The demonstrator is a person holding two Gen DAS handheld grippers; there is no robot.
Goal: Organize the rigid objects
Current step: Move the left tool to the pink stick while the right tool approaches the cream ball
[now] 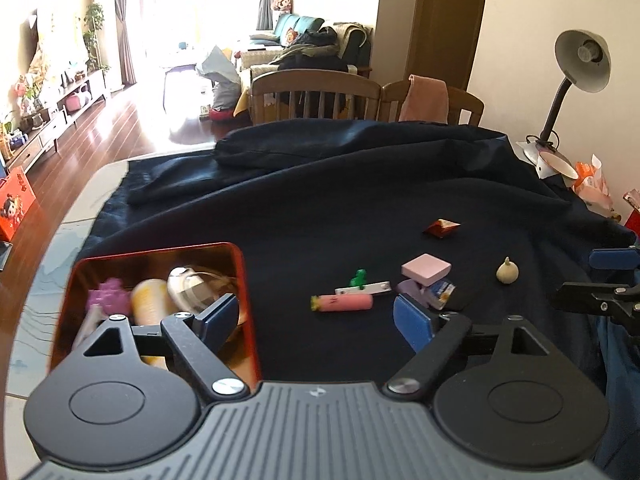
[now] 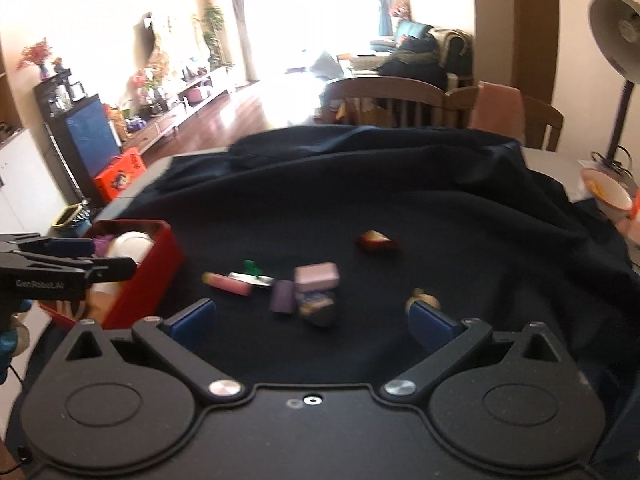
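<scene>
Blown-out window glare, blur, fisheye-warped edges

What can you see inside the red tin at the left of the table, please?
Inside the red tin lie a purple flower-shaped piece, a cream cylinder and a shiny rounded object. The left tongs cover its near part, so anything there stays hidden.

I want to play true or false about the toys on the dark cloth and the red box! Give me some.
1. The red box already has things inside. True.
2. The pink block lies in the red box. False: it is out on the dark cloth.
3. The left hand-held gripper grips the pink tube. False: it is open and empty.
4. The right hand-held gripper is open. True.
</scene>
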